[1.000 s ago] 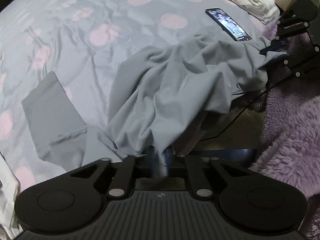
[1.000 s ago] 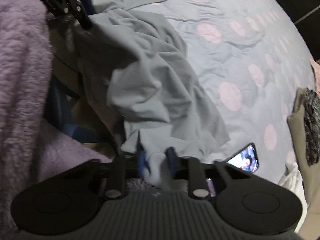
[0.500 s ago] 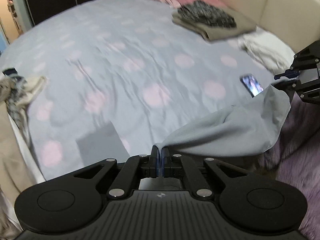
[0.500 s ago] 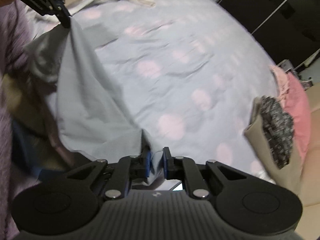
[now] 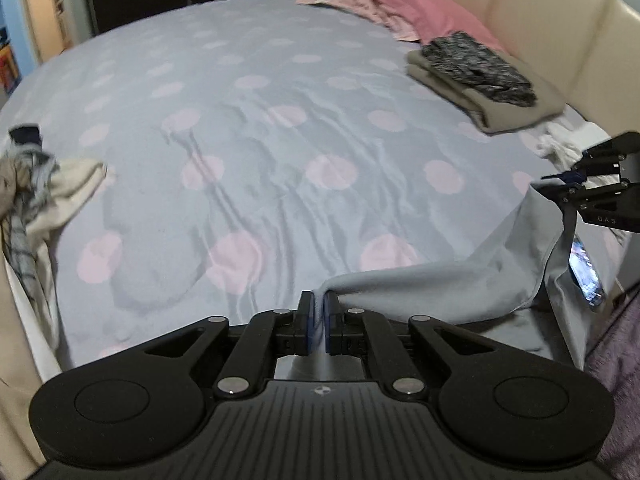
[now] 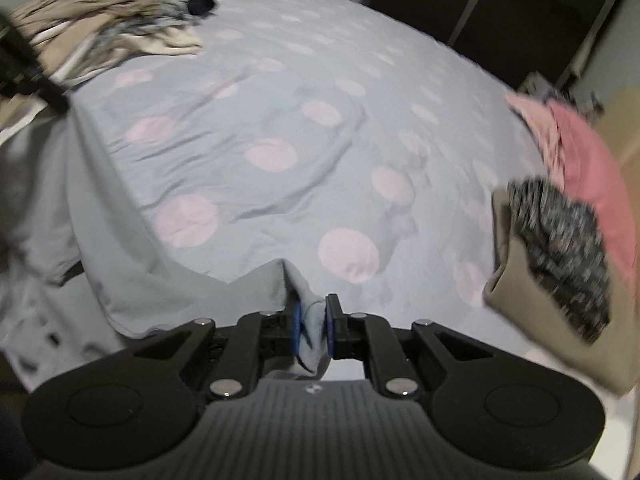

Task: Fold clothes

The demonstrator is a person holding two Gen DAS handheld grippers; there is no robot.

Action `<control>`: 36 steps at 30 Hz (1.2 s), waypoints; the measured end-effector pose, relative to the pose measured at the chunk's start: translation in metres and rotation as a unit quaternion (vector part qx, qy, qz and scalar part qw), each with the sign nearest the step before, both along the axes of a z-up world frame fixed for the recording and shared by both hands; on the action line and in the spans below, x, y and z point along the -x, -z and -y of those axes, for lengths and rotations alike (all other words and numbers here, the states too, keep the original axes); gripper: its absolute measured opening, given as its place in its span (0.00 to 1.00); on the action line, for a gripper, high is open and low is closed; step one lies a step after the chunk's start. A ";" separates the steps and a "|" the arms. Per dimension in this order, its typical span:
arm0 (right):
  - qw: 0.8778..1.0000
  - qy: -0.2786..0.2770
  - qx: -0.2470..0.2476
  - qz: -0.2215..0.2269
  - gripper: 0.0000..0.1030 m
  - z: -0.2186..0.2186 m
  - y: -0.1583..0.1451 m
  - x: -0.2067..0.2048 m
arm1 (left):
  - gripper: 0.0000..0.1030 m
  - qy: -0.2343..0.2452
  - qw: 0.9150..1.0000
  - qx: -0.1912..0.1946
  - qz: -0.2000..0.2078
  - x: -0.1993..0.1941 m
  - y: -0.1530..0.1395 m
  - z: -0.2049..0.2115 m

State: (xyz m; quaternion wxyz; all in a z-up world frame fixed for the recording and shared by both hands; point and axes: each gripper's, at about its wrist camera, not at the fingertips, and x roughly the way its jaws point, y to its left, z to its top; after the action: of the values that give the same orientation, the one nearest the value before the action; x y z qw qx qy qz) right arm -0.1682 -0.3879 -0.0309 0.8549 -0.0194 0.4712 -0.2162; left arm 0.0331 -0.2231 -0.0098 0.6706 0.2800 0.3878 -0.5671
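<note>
Both tools clamp the grey garment (image 5: pixel 432 288): the left tool (image 5: pixel 318 314) pinches one edge, the right tool (image 6: pixel 312 322) a bunched fold, and the cloth hangs stretched between them over the near edge of the bed (image 5: pixel 256 128) (dotted sheet)

Left tongs (image 5: pixel 319 312) pinch grey garment (image 5: pixel 460 280) above bedspread (image 5: pixel 260 140).

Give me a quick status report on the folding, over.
Left gripper and right gripper both shut on the grey garment, stretched between them above the bed. Phone lies below its right end.
</note>
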 end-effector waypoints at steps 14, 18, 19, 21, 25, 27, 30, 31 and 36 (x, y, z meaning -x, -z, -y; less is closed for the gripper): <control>0.995 0.050 -0.065 0.058 0.26 0.022 0.018 0.000 | 0.40 0.043 0.998 0.017 0.034 0.042 -0.002 -0.023; 0.995 0.058 -0.050 0.064 0.29 0.021 0.014 0.006 | 0.46 0.112 0.993 0.008 0.031 0.084 0.008 -0.027; 0.995 0.061 -0.051 0.066 0.29 0.022 0.013 0.008 | 0.46 0.129 0.991 0.002 0.037 0.094 0.013 -0.027; 0.994 0.064 -0.051 0.069 0.29 0.022 0.012 0.011 | 0.45 0.146 0.987 -0.011 0.065 0.107 0.023 -0.027; 0.995 0.064 -0.049 0.065 0.30 0.020 0.014 0.015 | 0.41 0.144 0.985 -0.046 0.083 0.112 0.043 -0.025; 0.995 0.060 -0.047 0.062 0.30 0.017 0.016 0.017 | 0.30 0.135 0.985 -0.058 0.088 0.109 0.047 -0.027; 0.997 0.046 -0.039 0.056 0.30 0.014 0.019 0.018 | 0.20 0.114 0.989 -0.064 0.076 0.097 0.046 -0.029; 0.997 0.040 -0.038 0.054 0.30 0.013 0.020 0.018 | 0.18 0.105 0.990 -0.062 0.067 0.092 0.044 -0.030; 0.999 0.004 -0.019 0.031 0.32 0.006 0.032 0.013 | 0.04 0.052 0.996 -0.043 0.066 0.071 0.030 -0.033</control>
State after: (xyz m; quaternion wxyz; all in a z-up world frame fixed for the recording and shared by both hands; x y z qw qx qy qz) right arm -0.1815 -0.3941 -0.0627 0.8686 0.0057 0.4483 -0.2109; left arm -0.0383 -0.1900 -0.0401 0.6516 0.3653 0.3515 -0.5643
